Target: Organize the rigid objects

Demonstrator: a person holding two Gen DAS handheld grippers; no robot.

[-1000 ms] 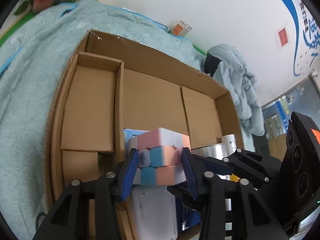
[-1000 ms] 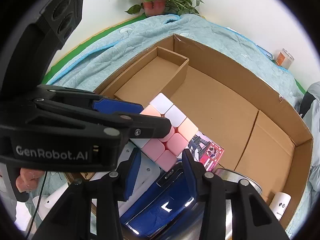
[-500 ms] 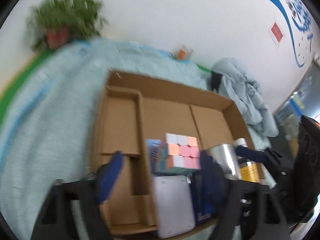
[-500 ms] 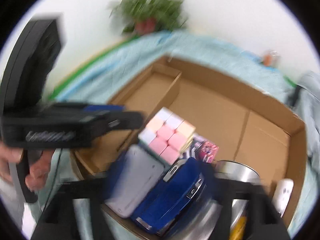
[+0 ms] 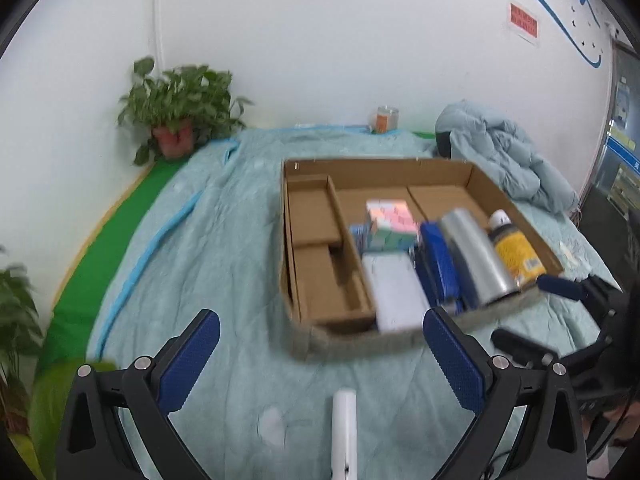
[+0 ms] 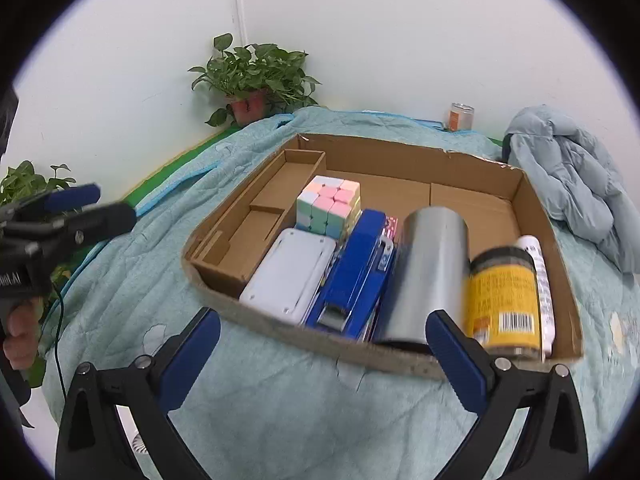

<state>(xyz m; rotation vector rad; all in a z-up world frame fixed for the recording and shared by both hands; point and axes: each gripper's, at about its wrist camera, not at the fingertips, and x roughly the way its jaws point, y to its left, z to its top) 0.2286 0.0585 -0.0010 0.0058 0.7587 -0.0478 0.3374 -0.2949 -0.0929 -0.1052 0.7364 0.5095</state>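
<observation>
A shallow cardboard box (image 6: 420, 160) lies on a teal quilt. In it sit a pastel puzzle cube (image 6: 330, 208), a grey flat case (image 6: 290, 276), a blue stapler (image 6: 354, 276), a silver can (image 6: 430, 272), a yellow can (image 6: 504, 300) and a white tube (image 6: 538, 272). The same box (image 5: 380, 168) and cube (image 5: 388, 222) show blurred in the left wrist view. My left gripper (image 5: 318, 354) is open and empty, pulled back in front of the box. My right gripper (image 6: 320, 346) is open and empty at the box's near rim.
A white stick-like object (image 5: 344, 428) lies on the quilt below my left gripper. A potted plant (image 6: 252, 80), an orange-labelled jar (image 6: 460, 116) and a crumpled blue jacket (image 6: 572, 184) stand beyond the box. The left gripper (image 6: 68, 216) shows at the right wrist view's left edge.
My left gripper has let go of the puzzle cube, which now rests in the box. Both grippers opened wide and pulled back away from the box.
</observation>
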